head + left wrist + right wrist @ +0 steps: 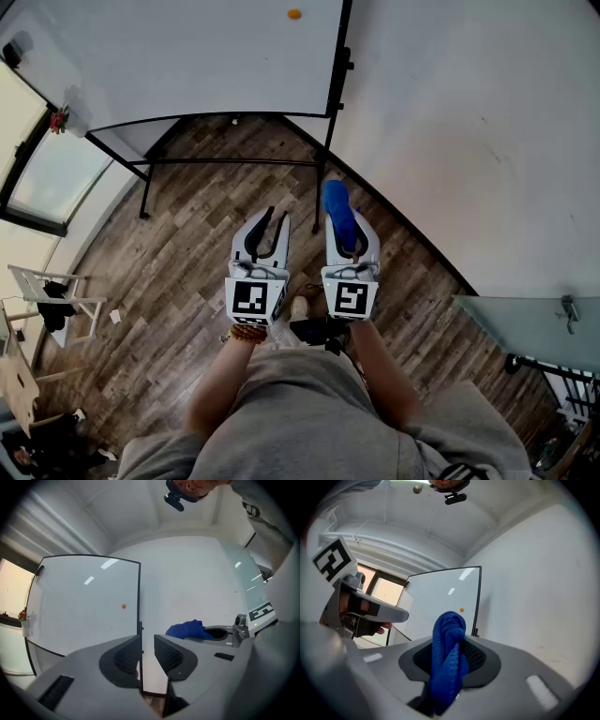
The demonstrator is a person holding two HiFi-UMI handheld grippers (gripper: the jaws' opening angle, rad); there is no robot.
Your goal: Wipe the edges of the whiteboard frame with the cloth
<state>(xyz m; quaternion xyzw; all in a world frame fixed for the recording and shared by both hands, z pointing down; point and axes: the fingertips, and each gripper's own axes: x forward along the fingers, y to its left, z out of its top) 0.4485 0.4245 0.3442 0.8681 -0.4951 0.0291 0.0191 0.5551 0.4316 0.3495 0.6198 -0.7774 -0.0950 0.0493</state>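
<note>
Here, the right gripper [450, 660] is squeezed tight on the blue cloth [449, 630], which sticks up from between its jaws. The left gripper [147, 645] holds nothing, and its jaws sit just a little apart. Both are over the wooden floor [187, 272], well apart from the whiteboard [187, 56] and its black frame [336, 66] ahead.
</note>
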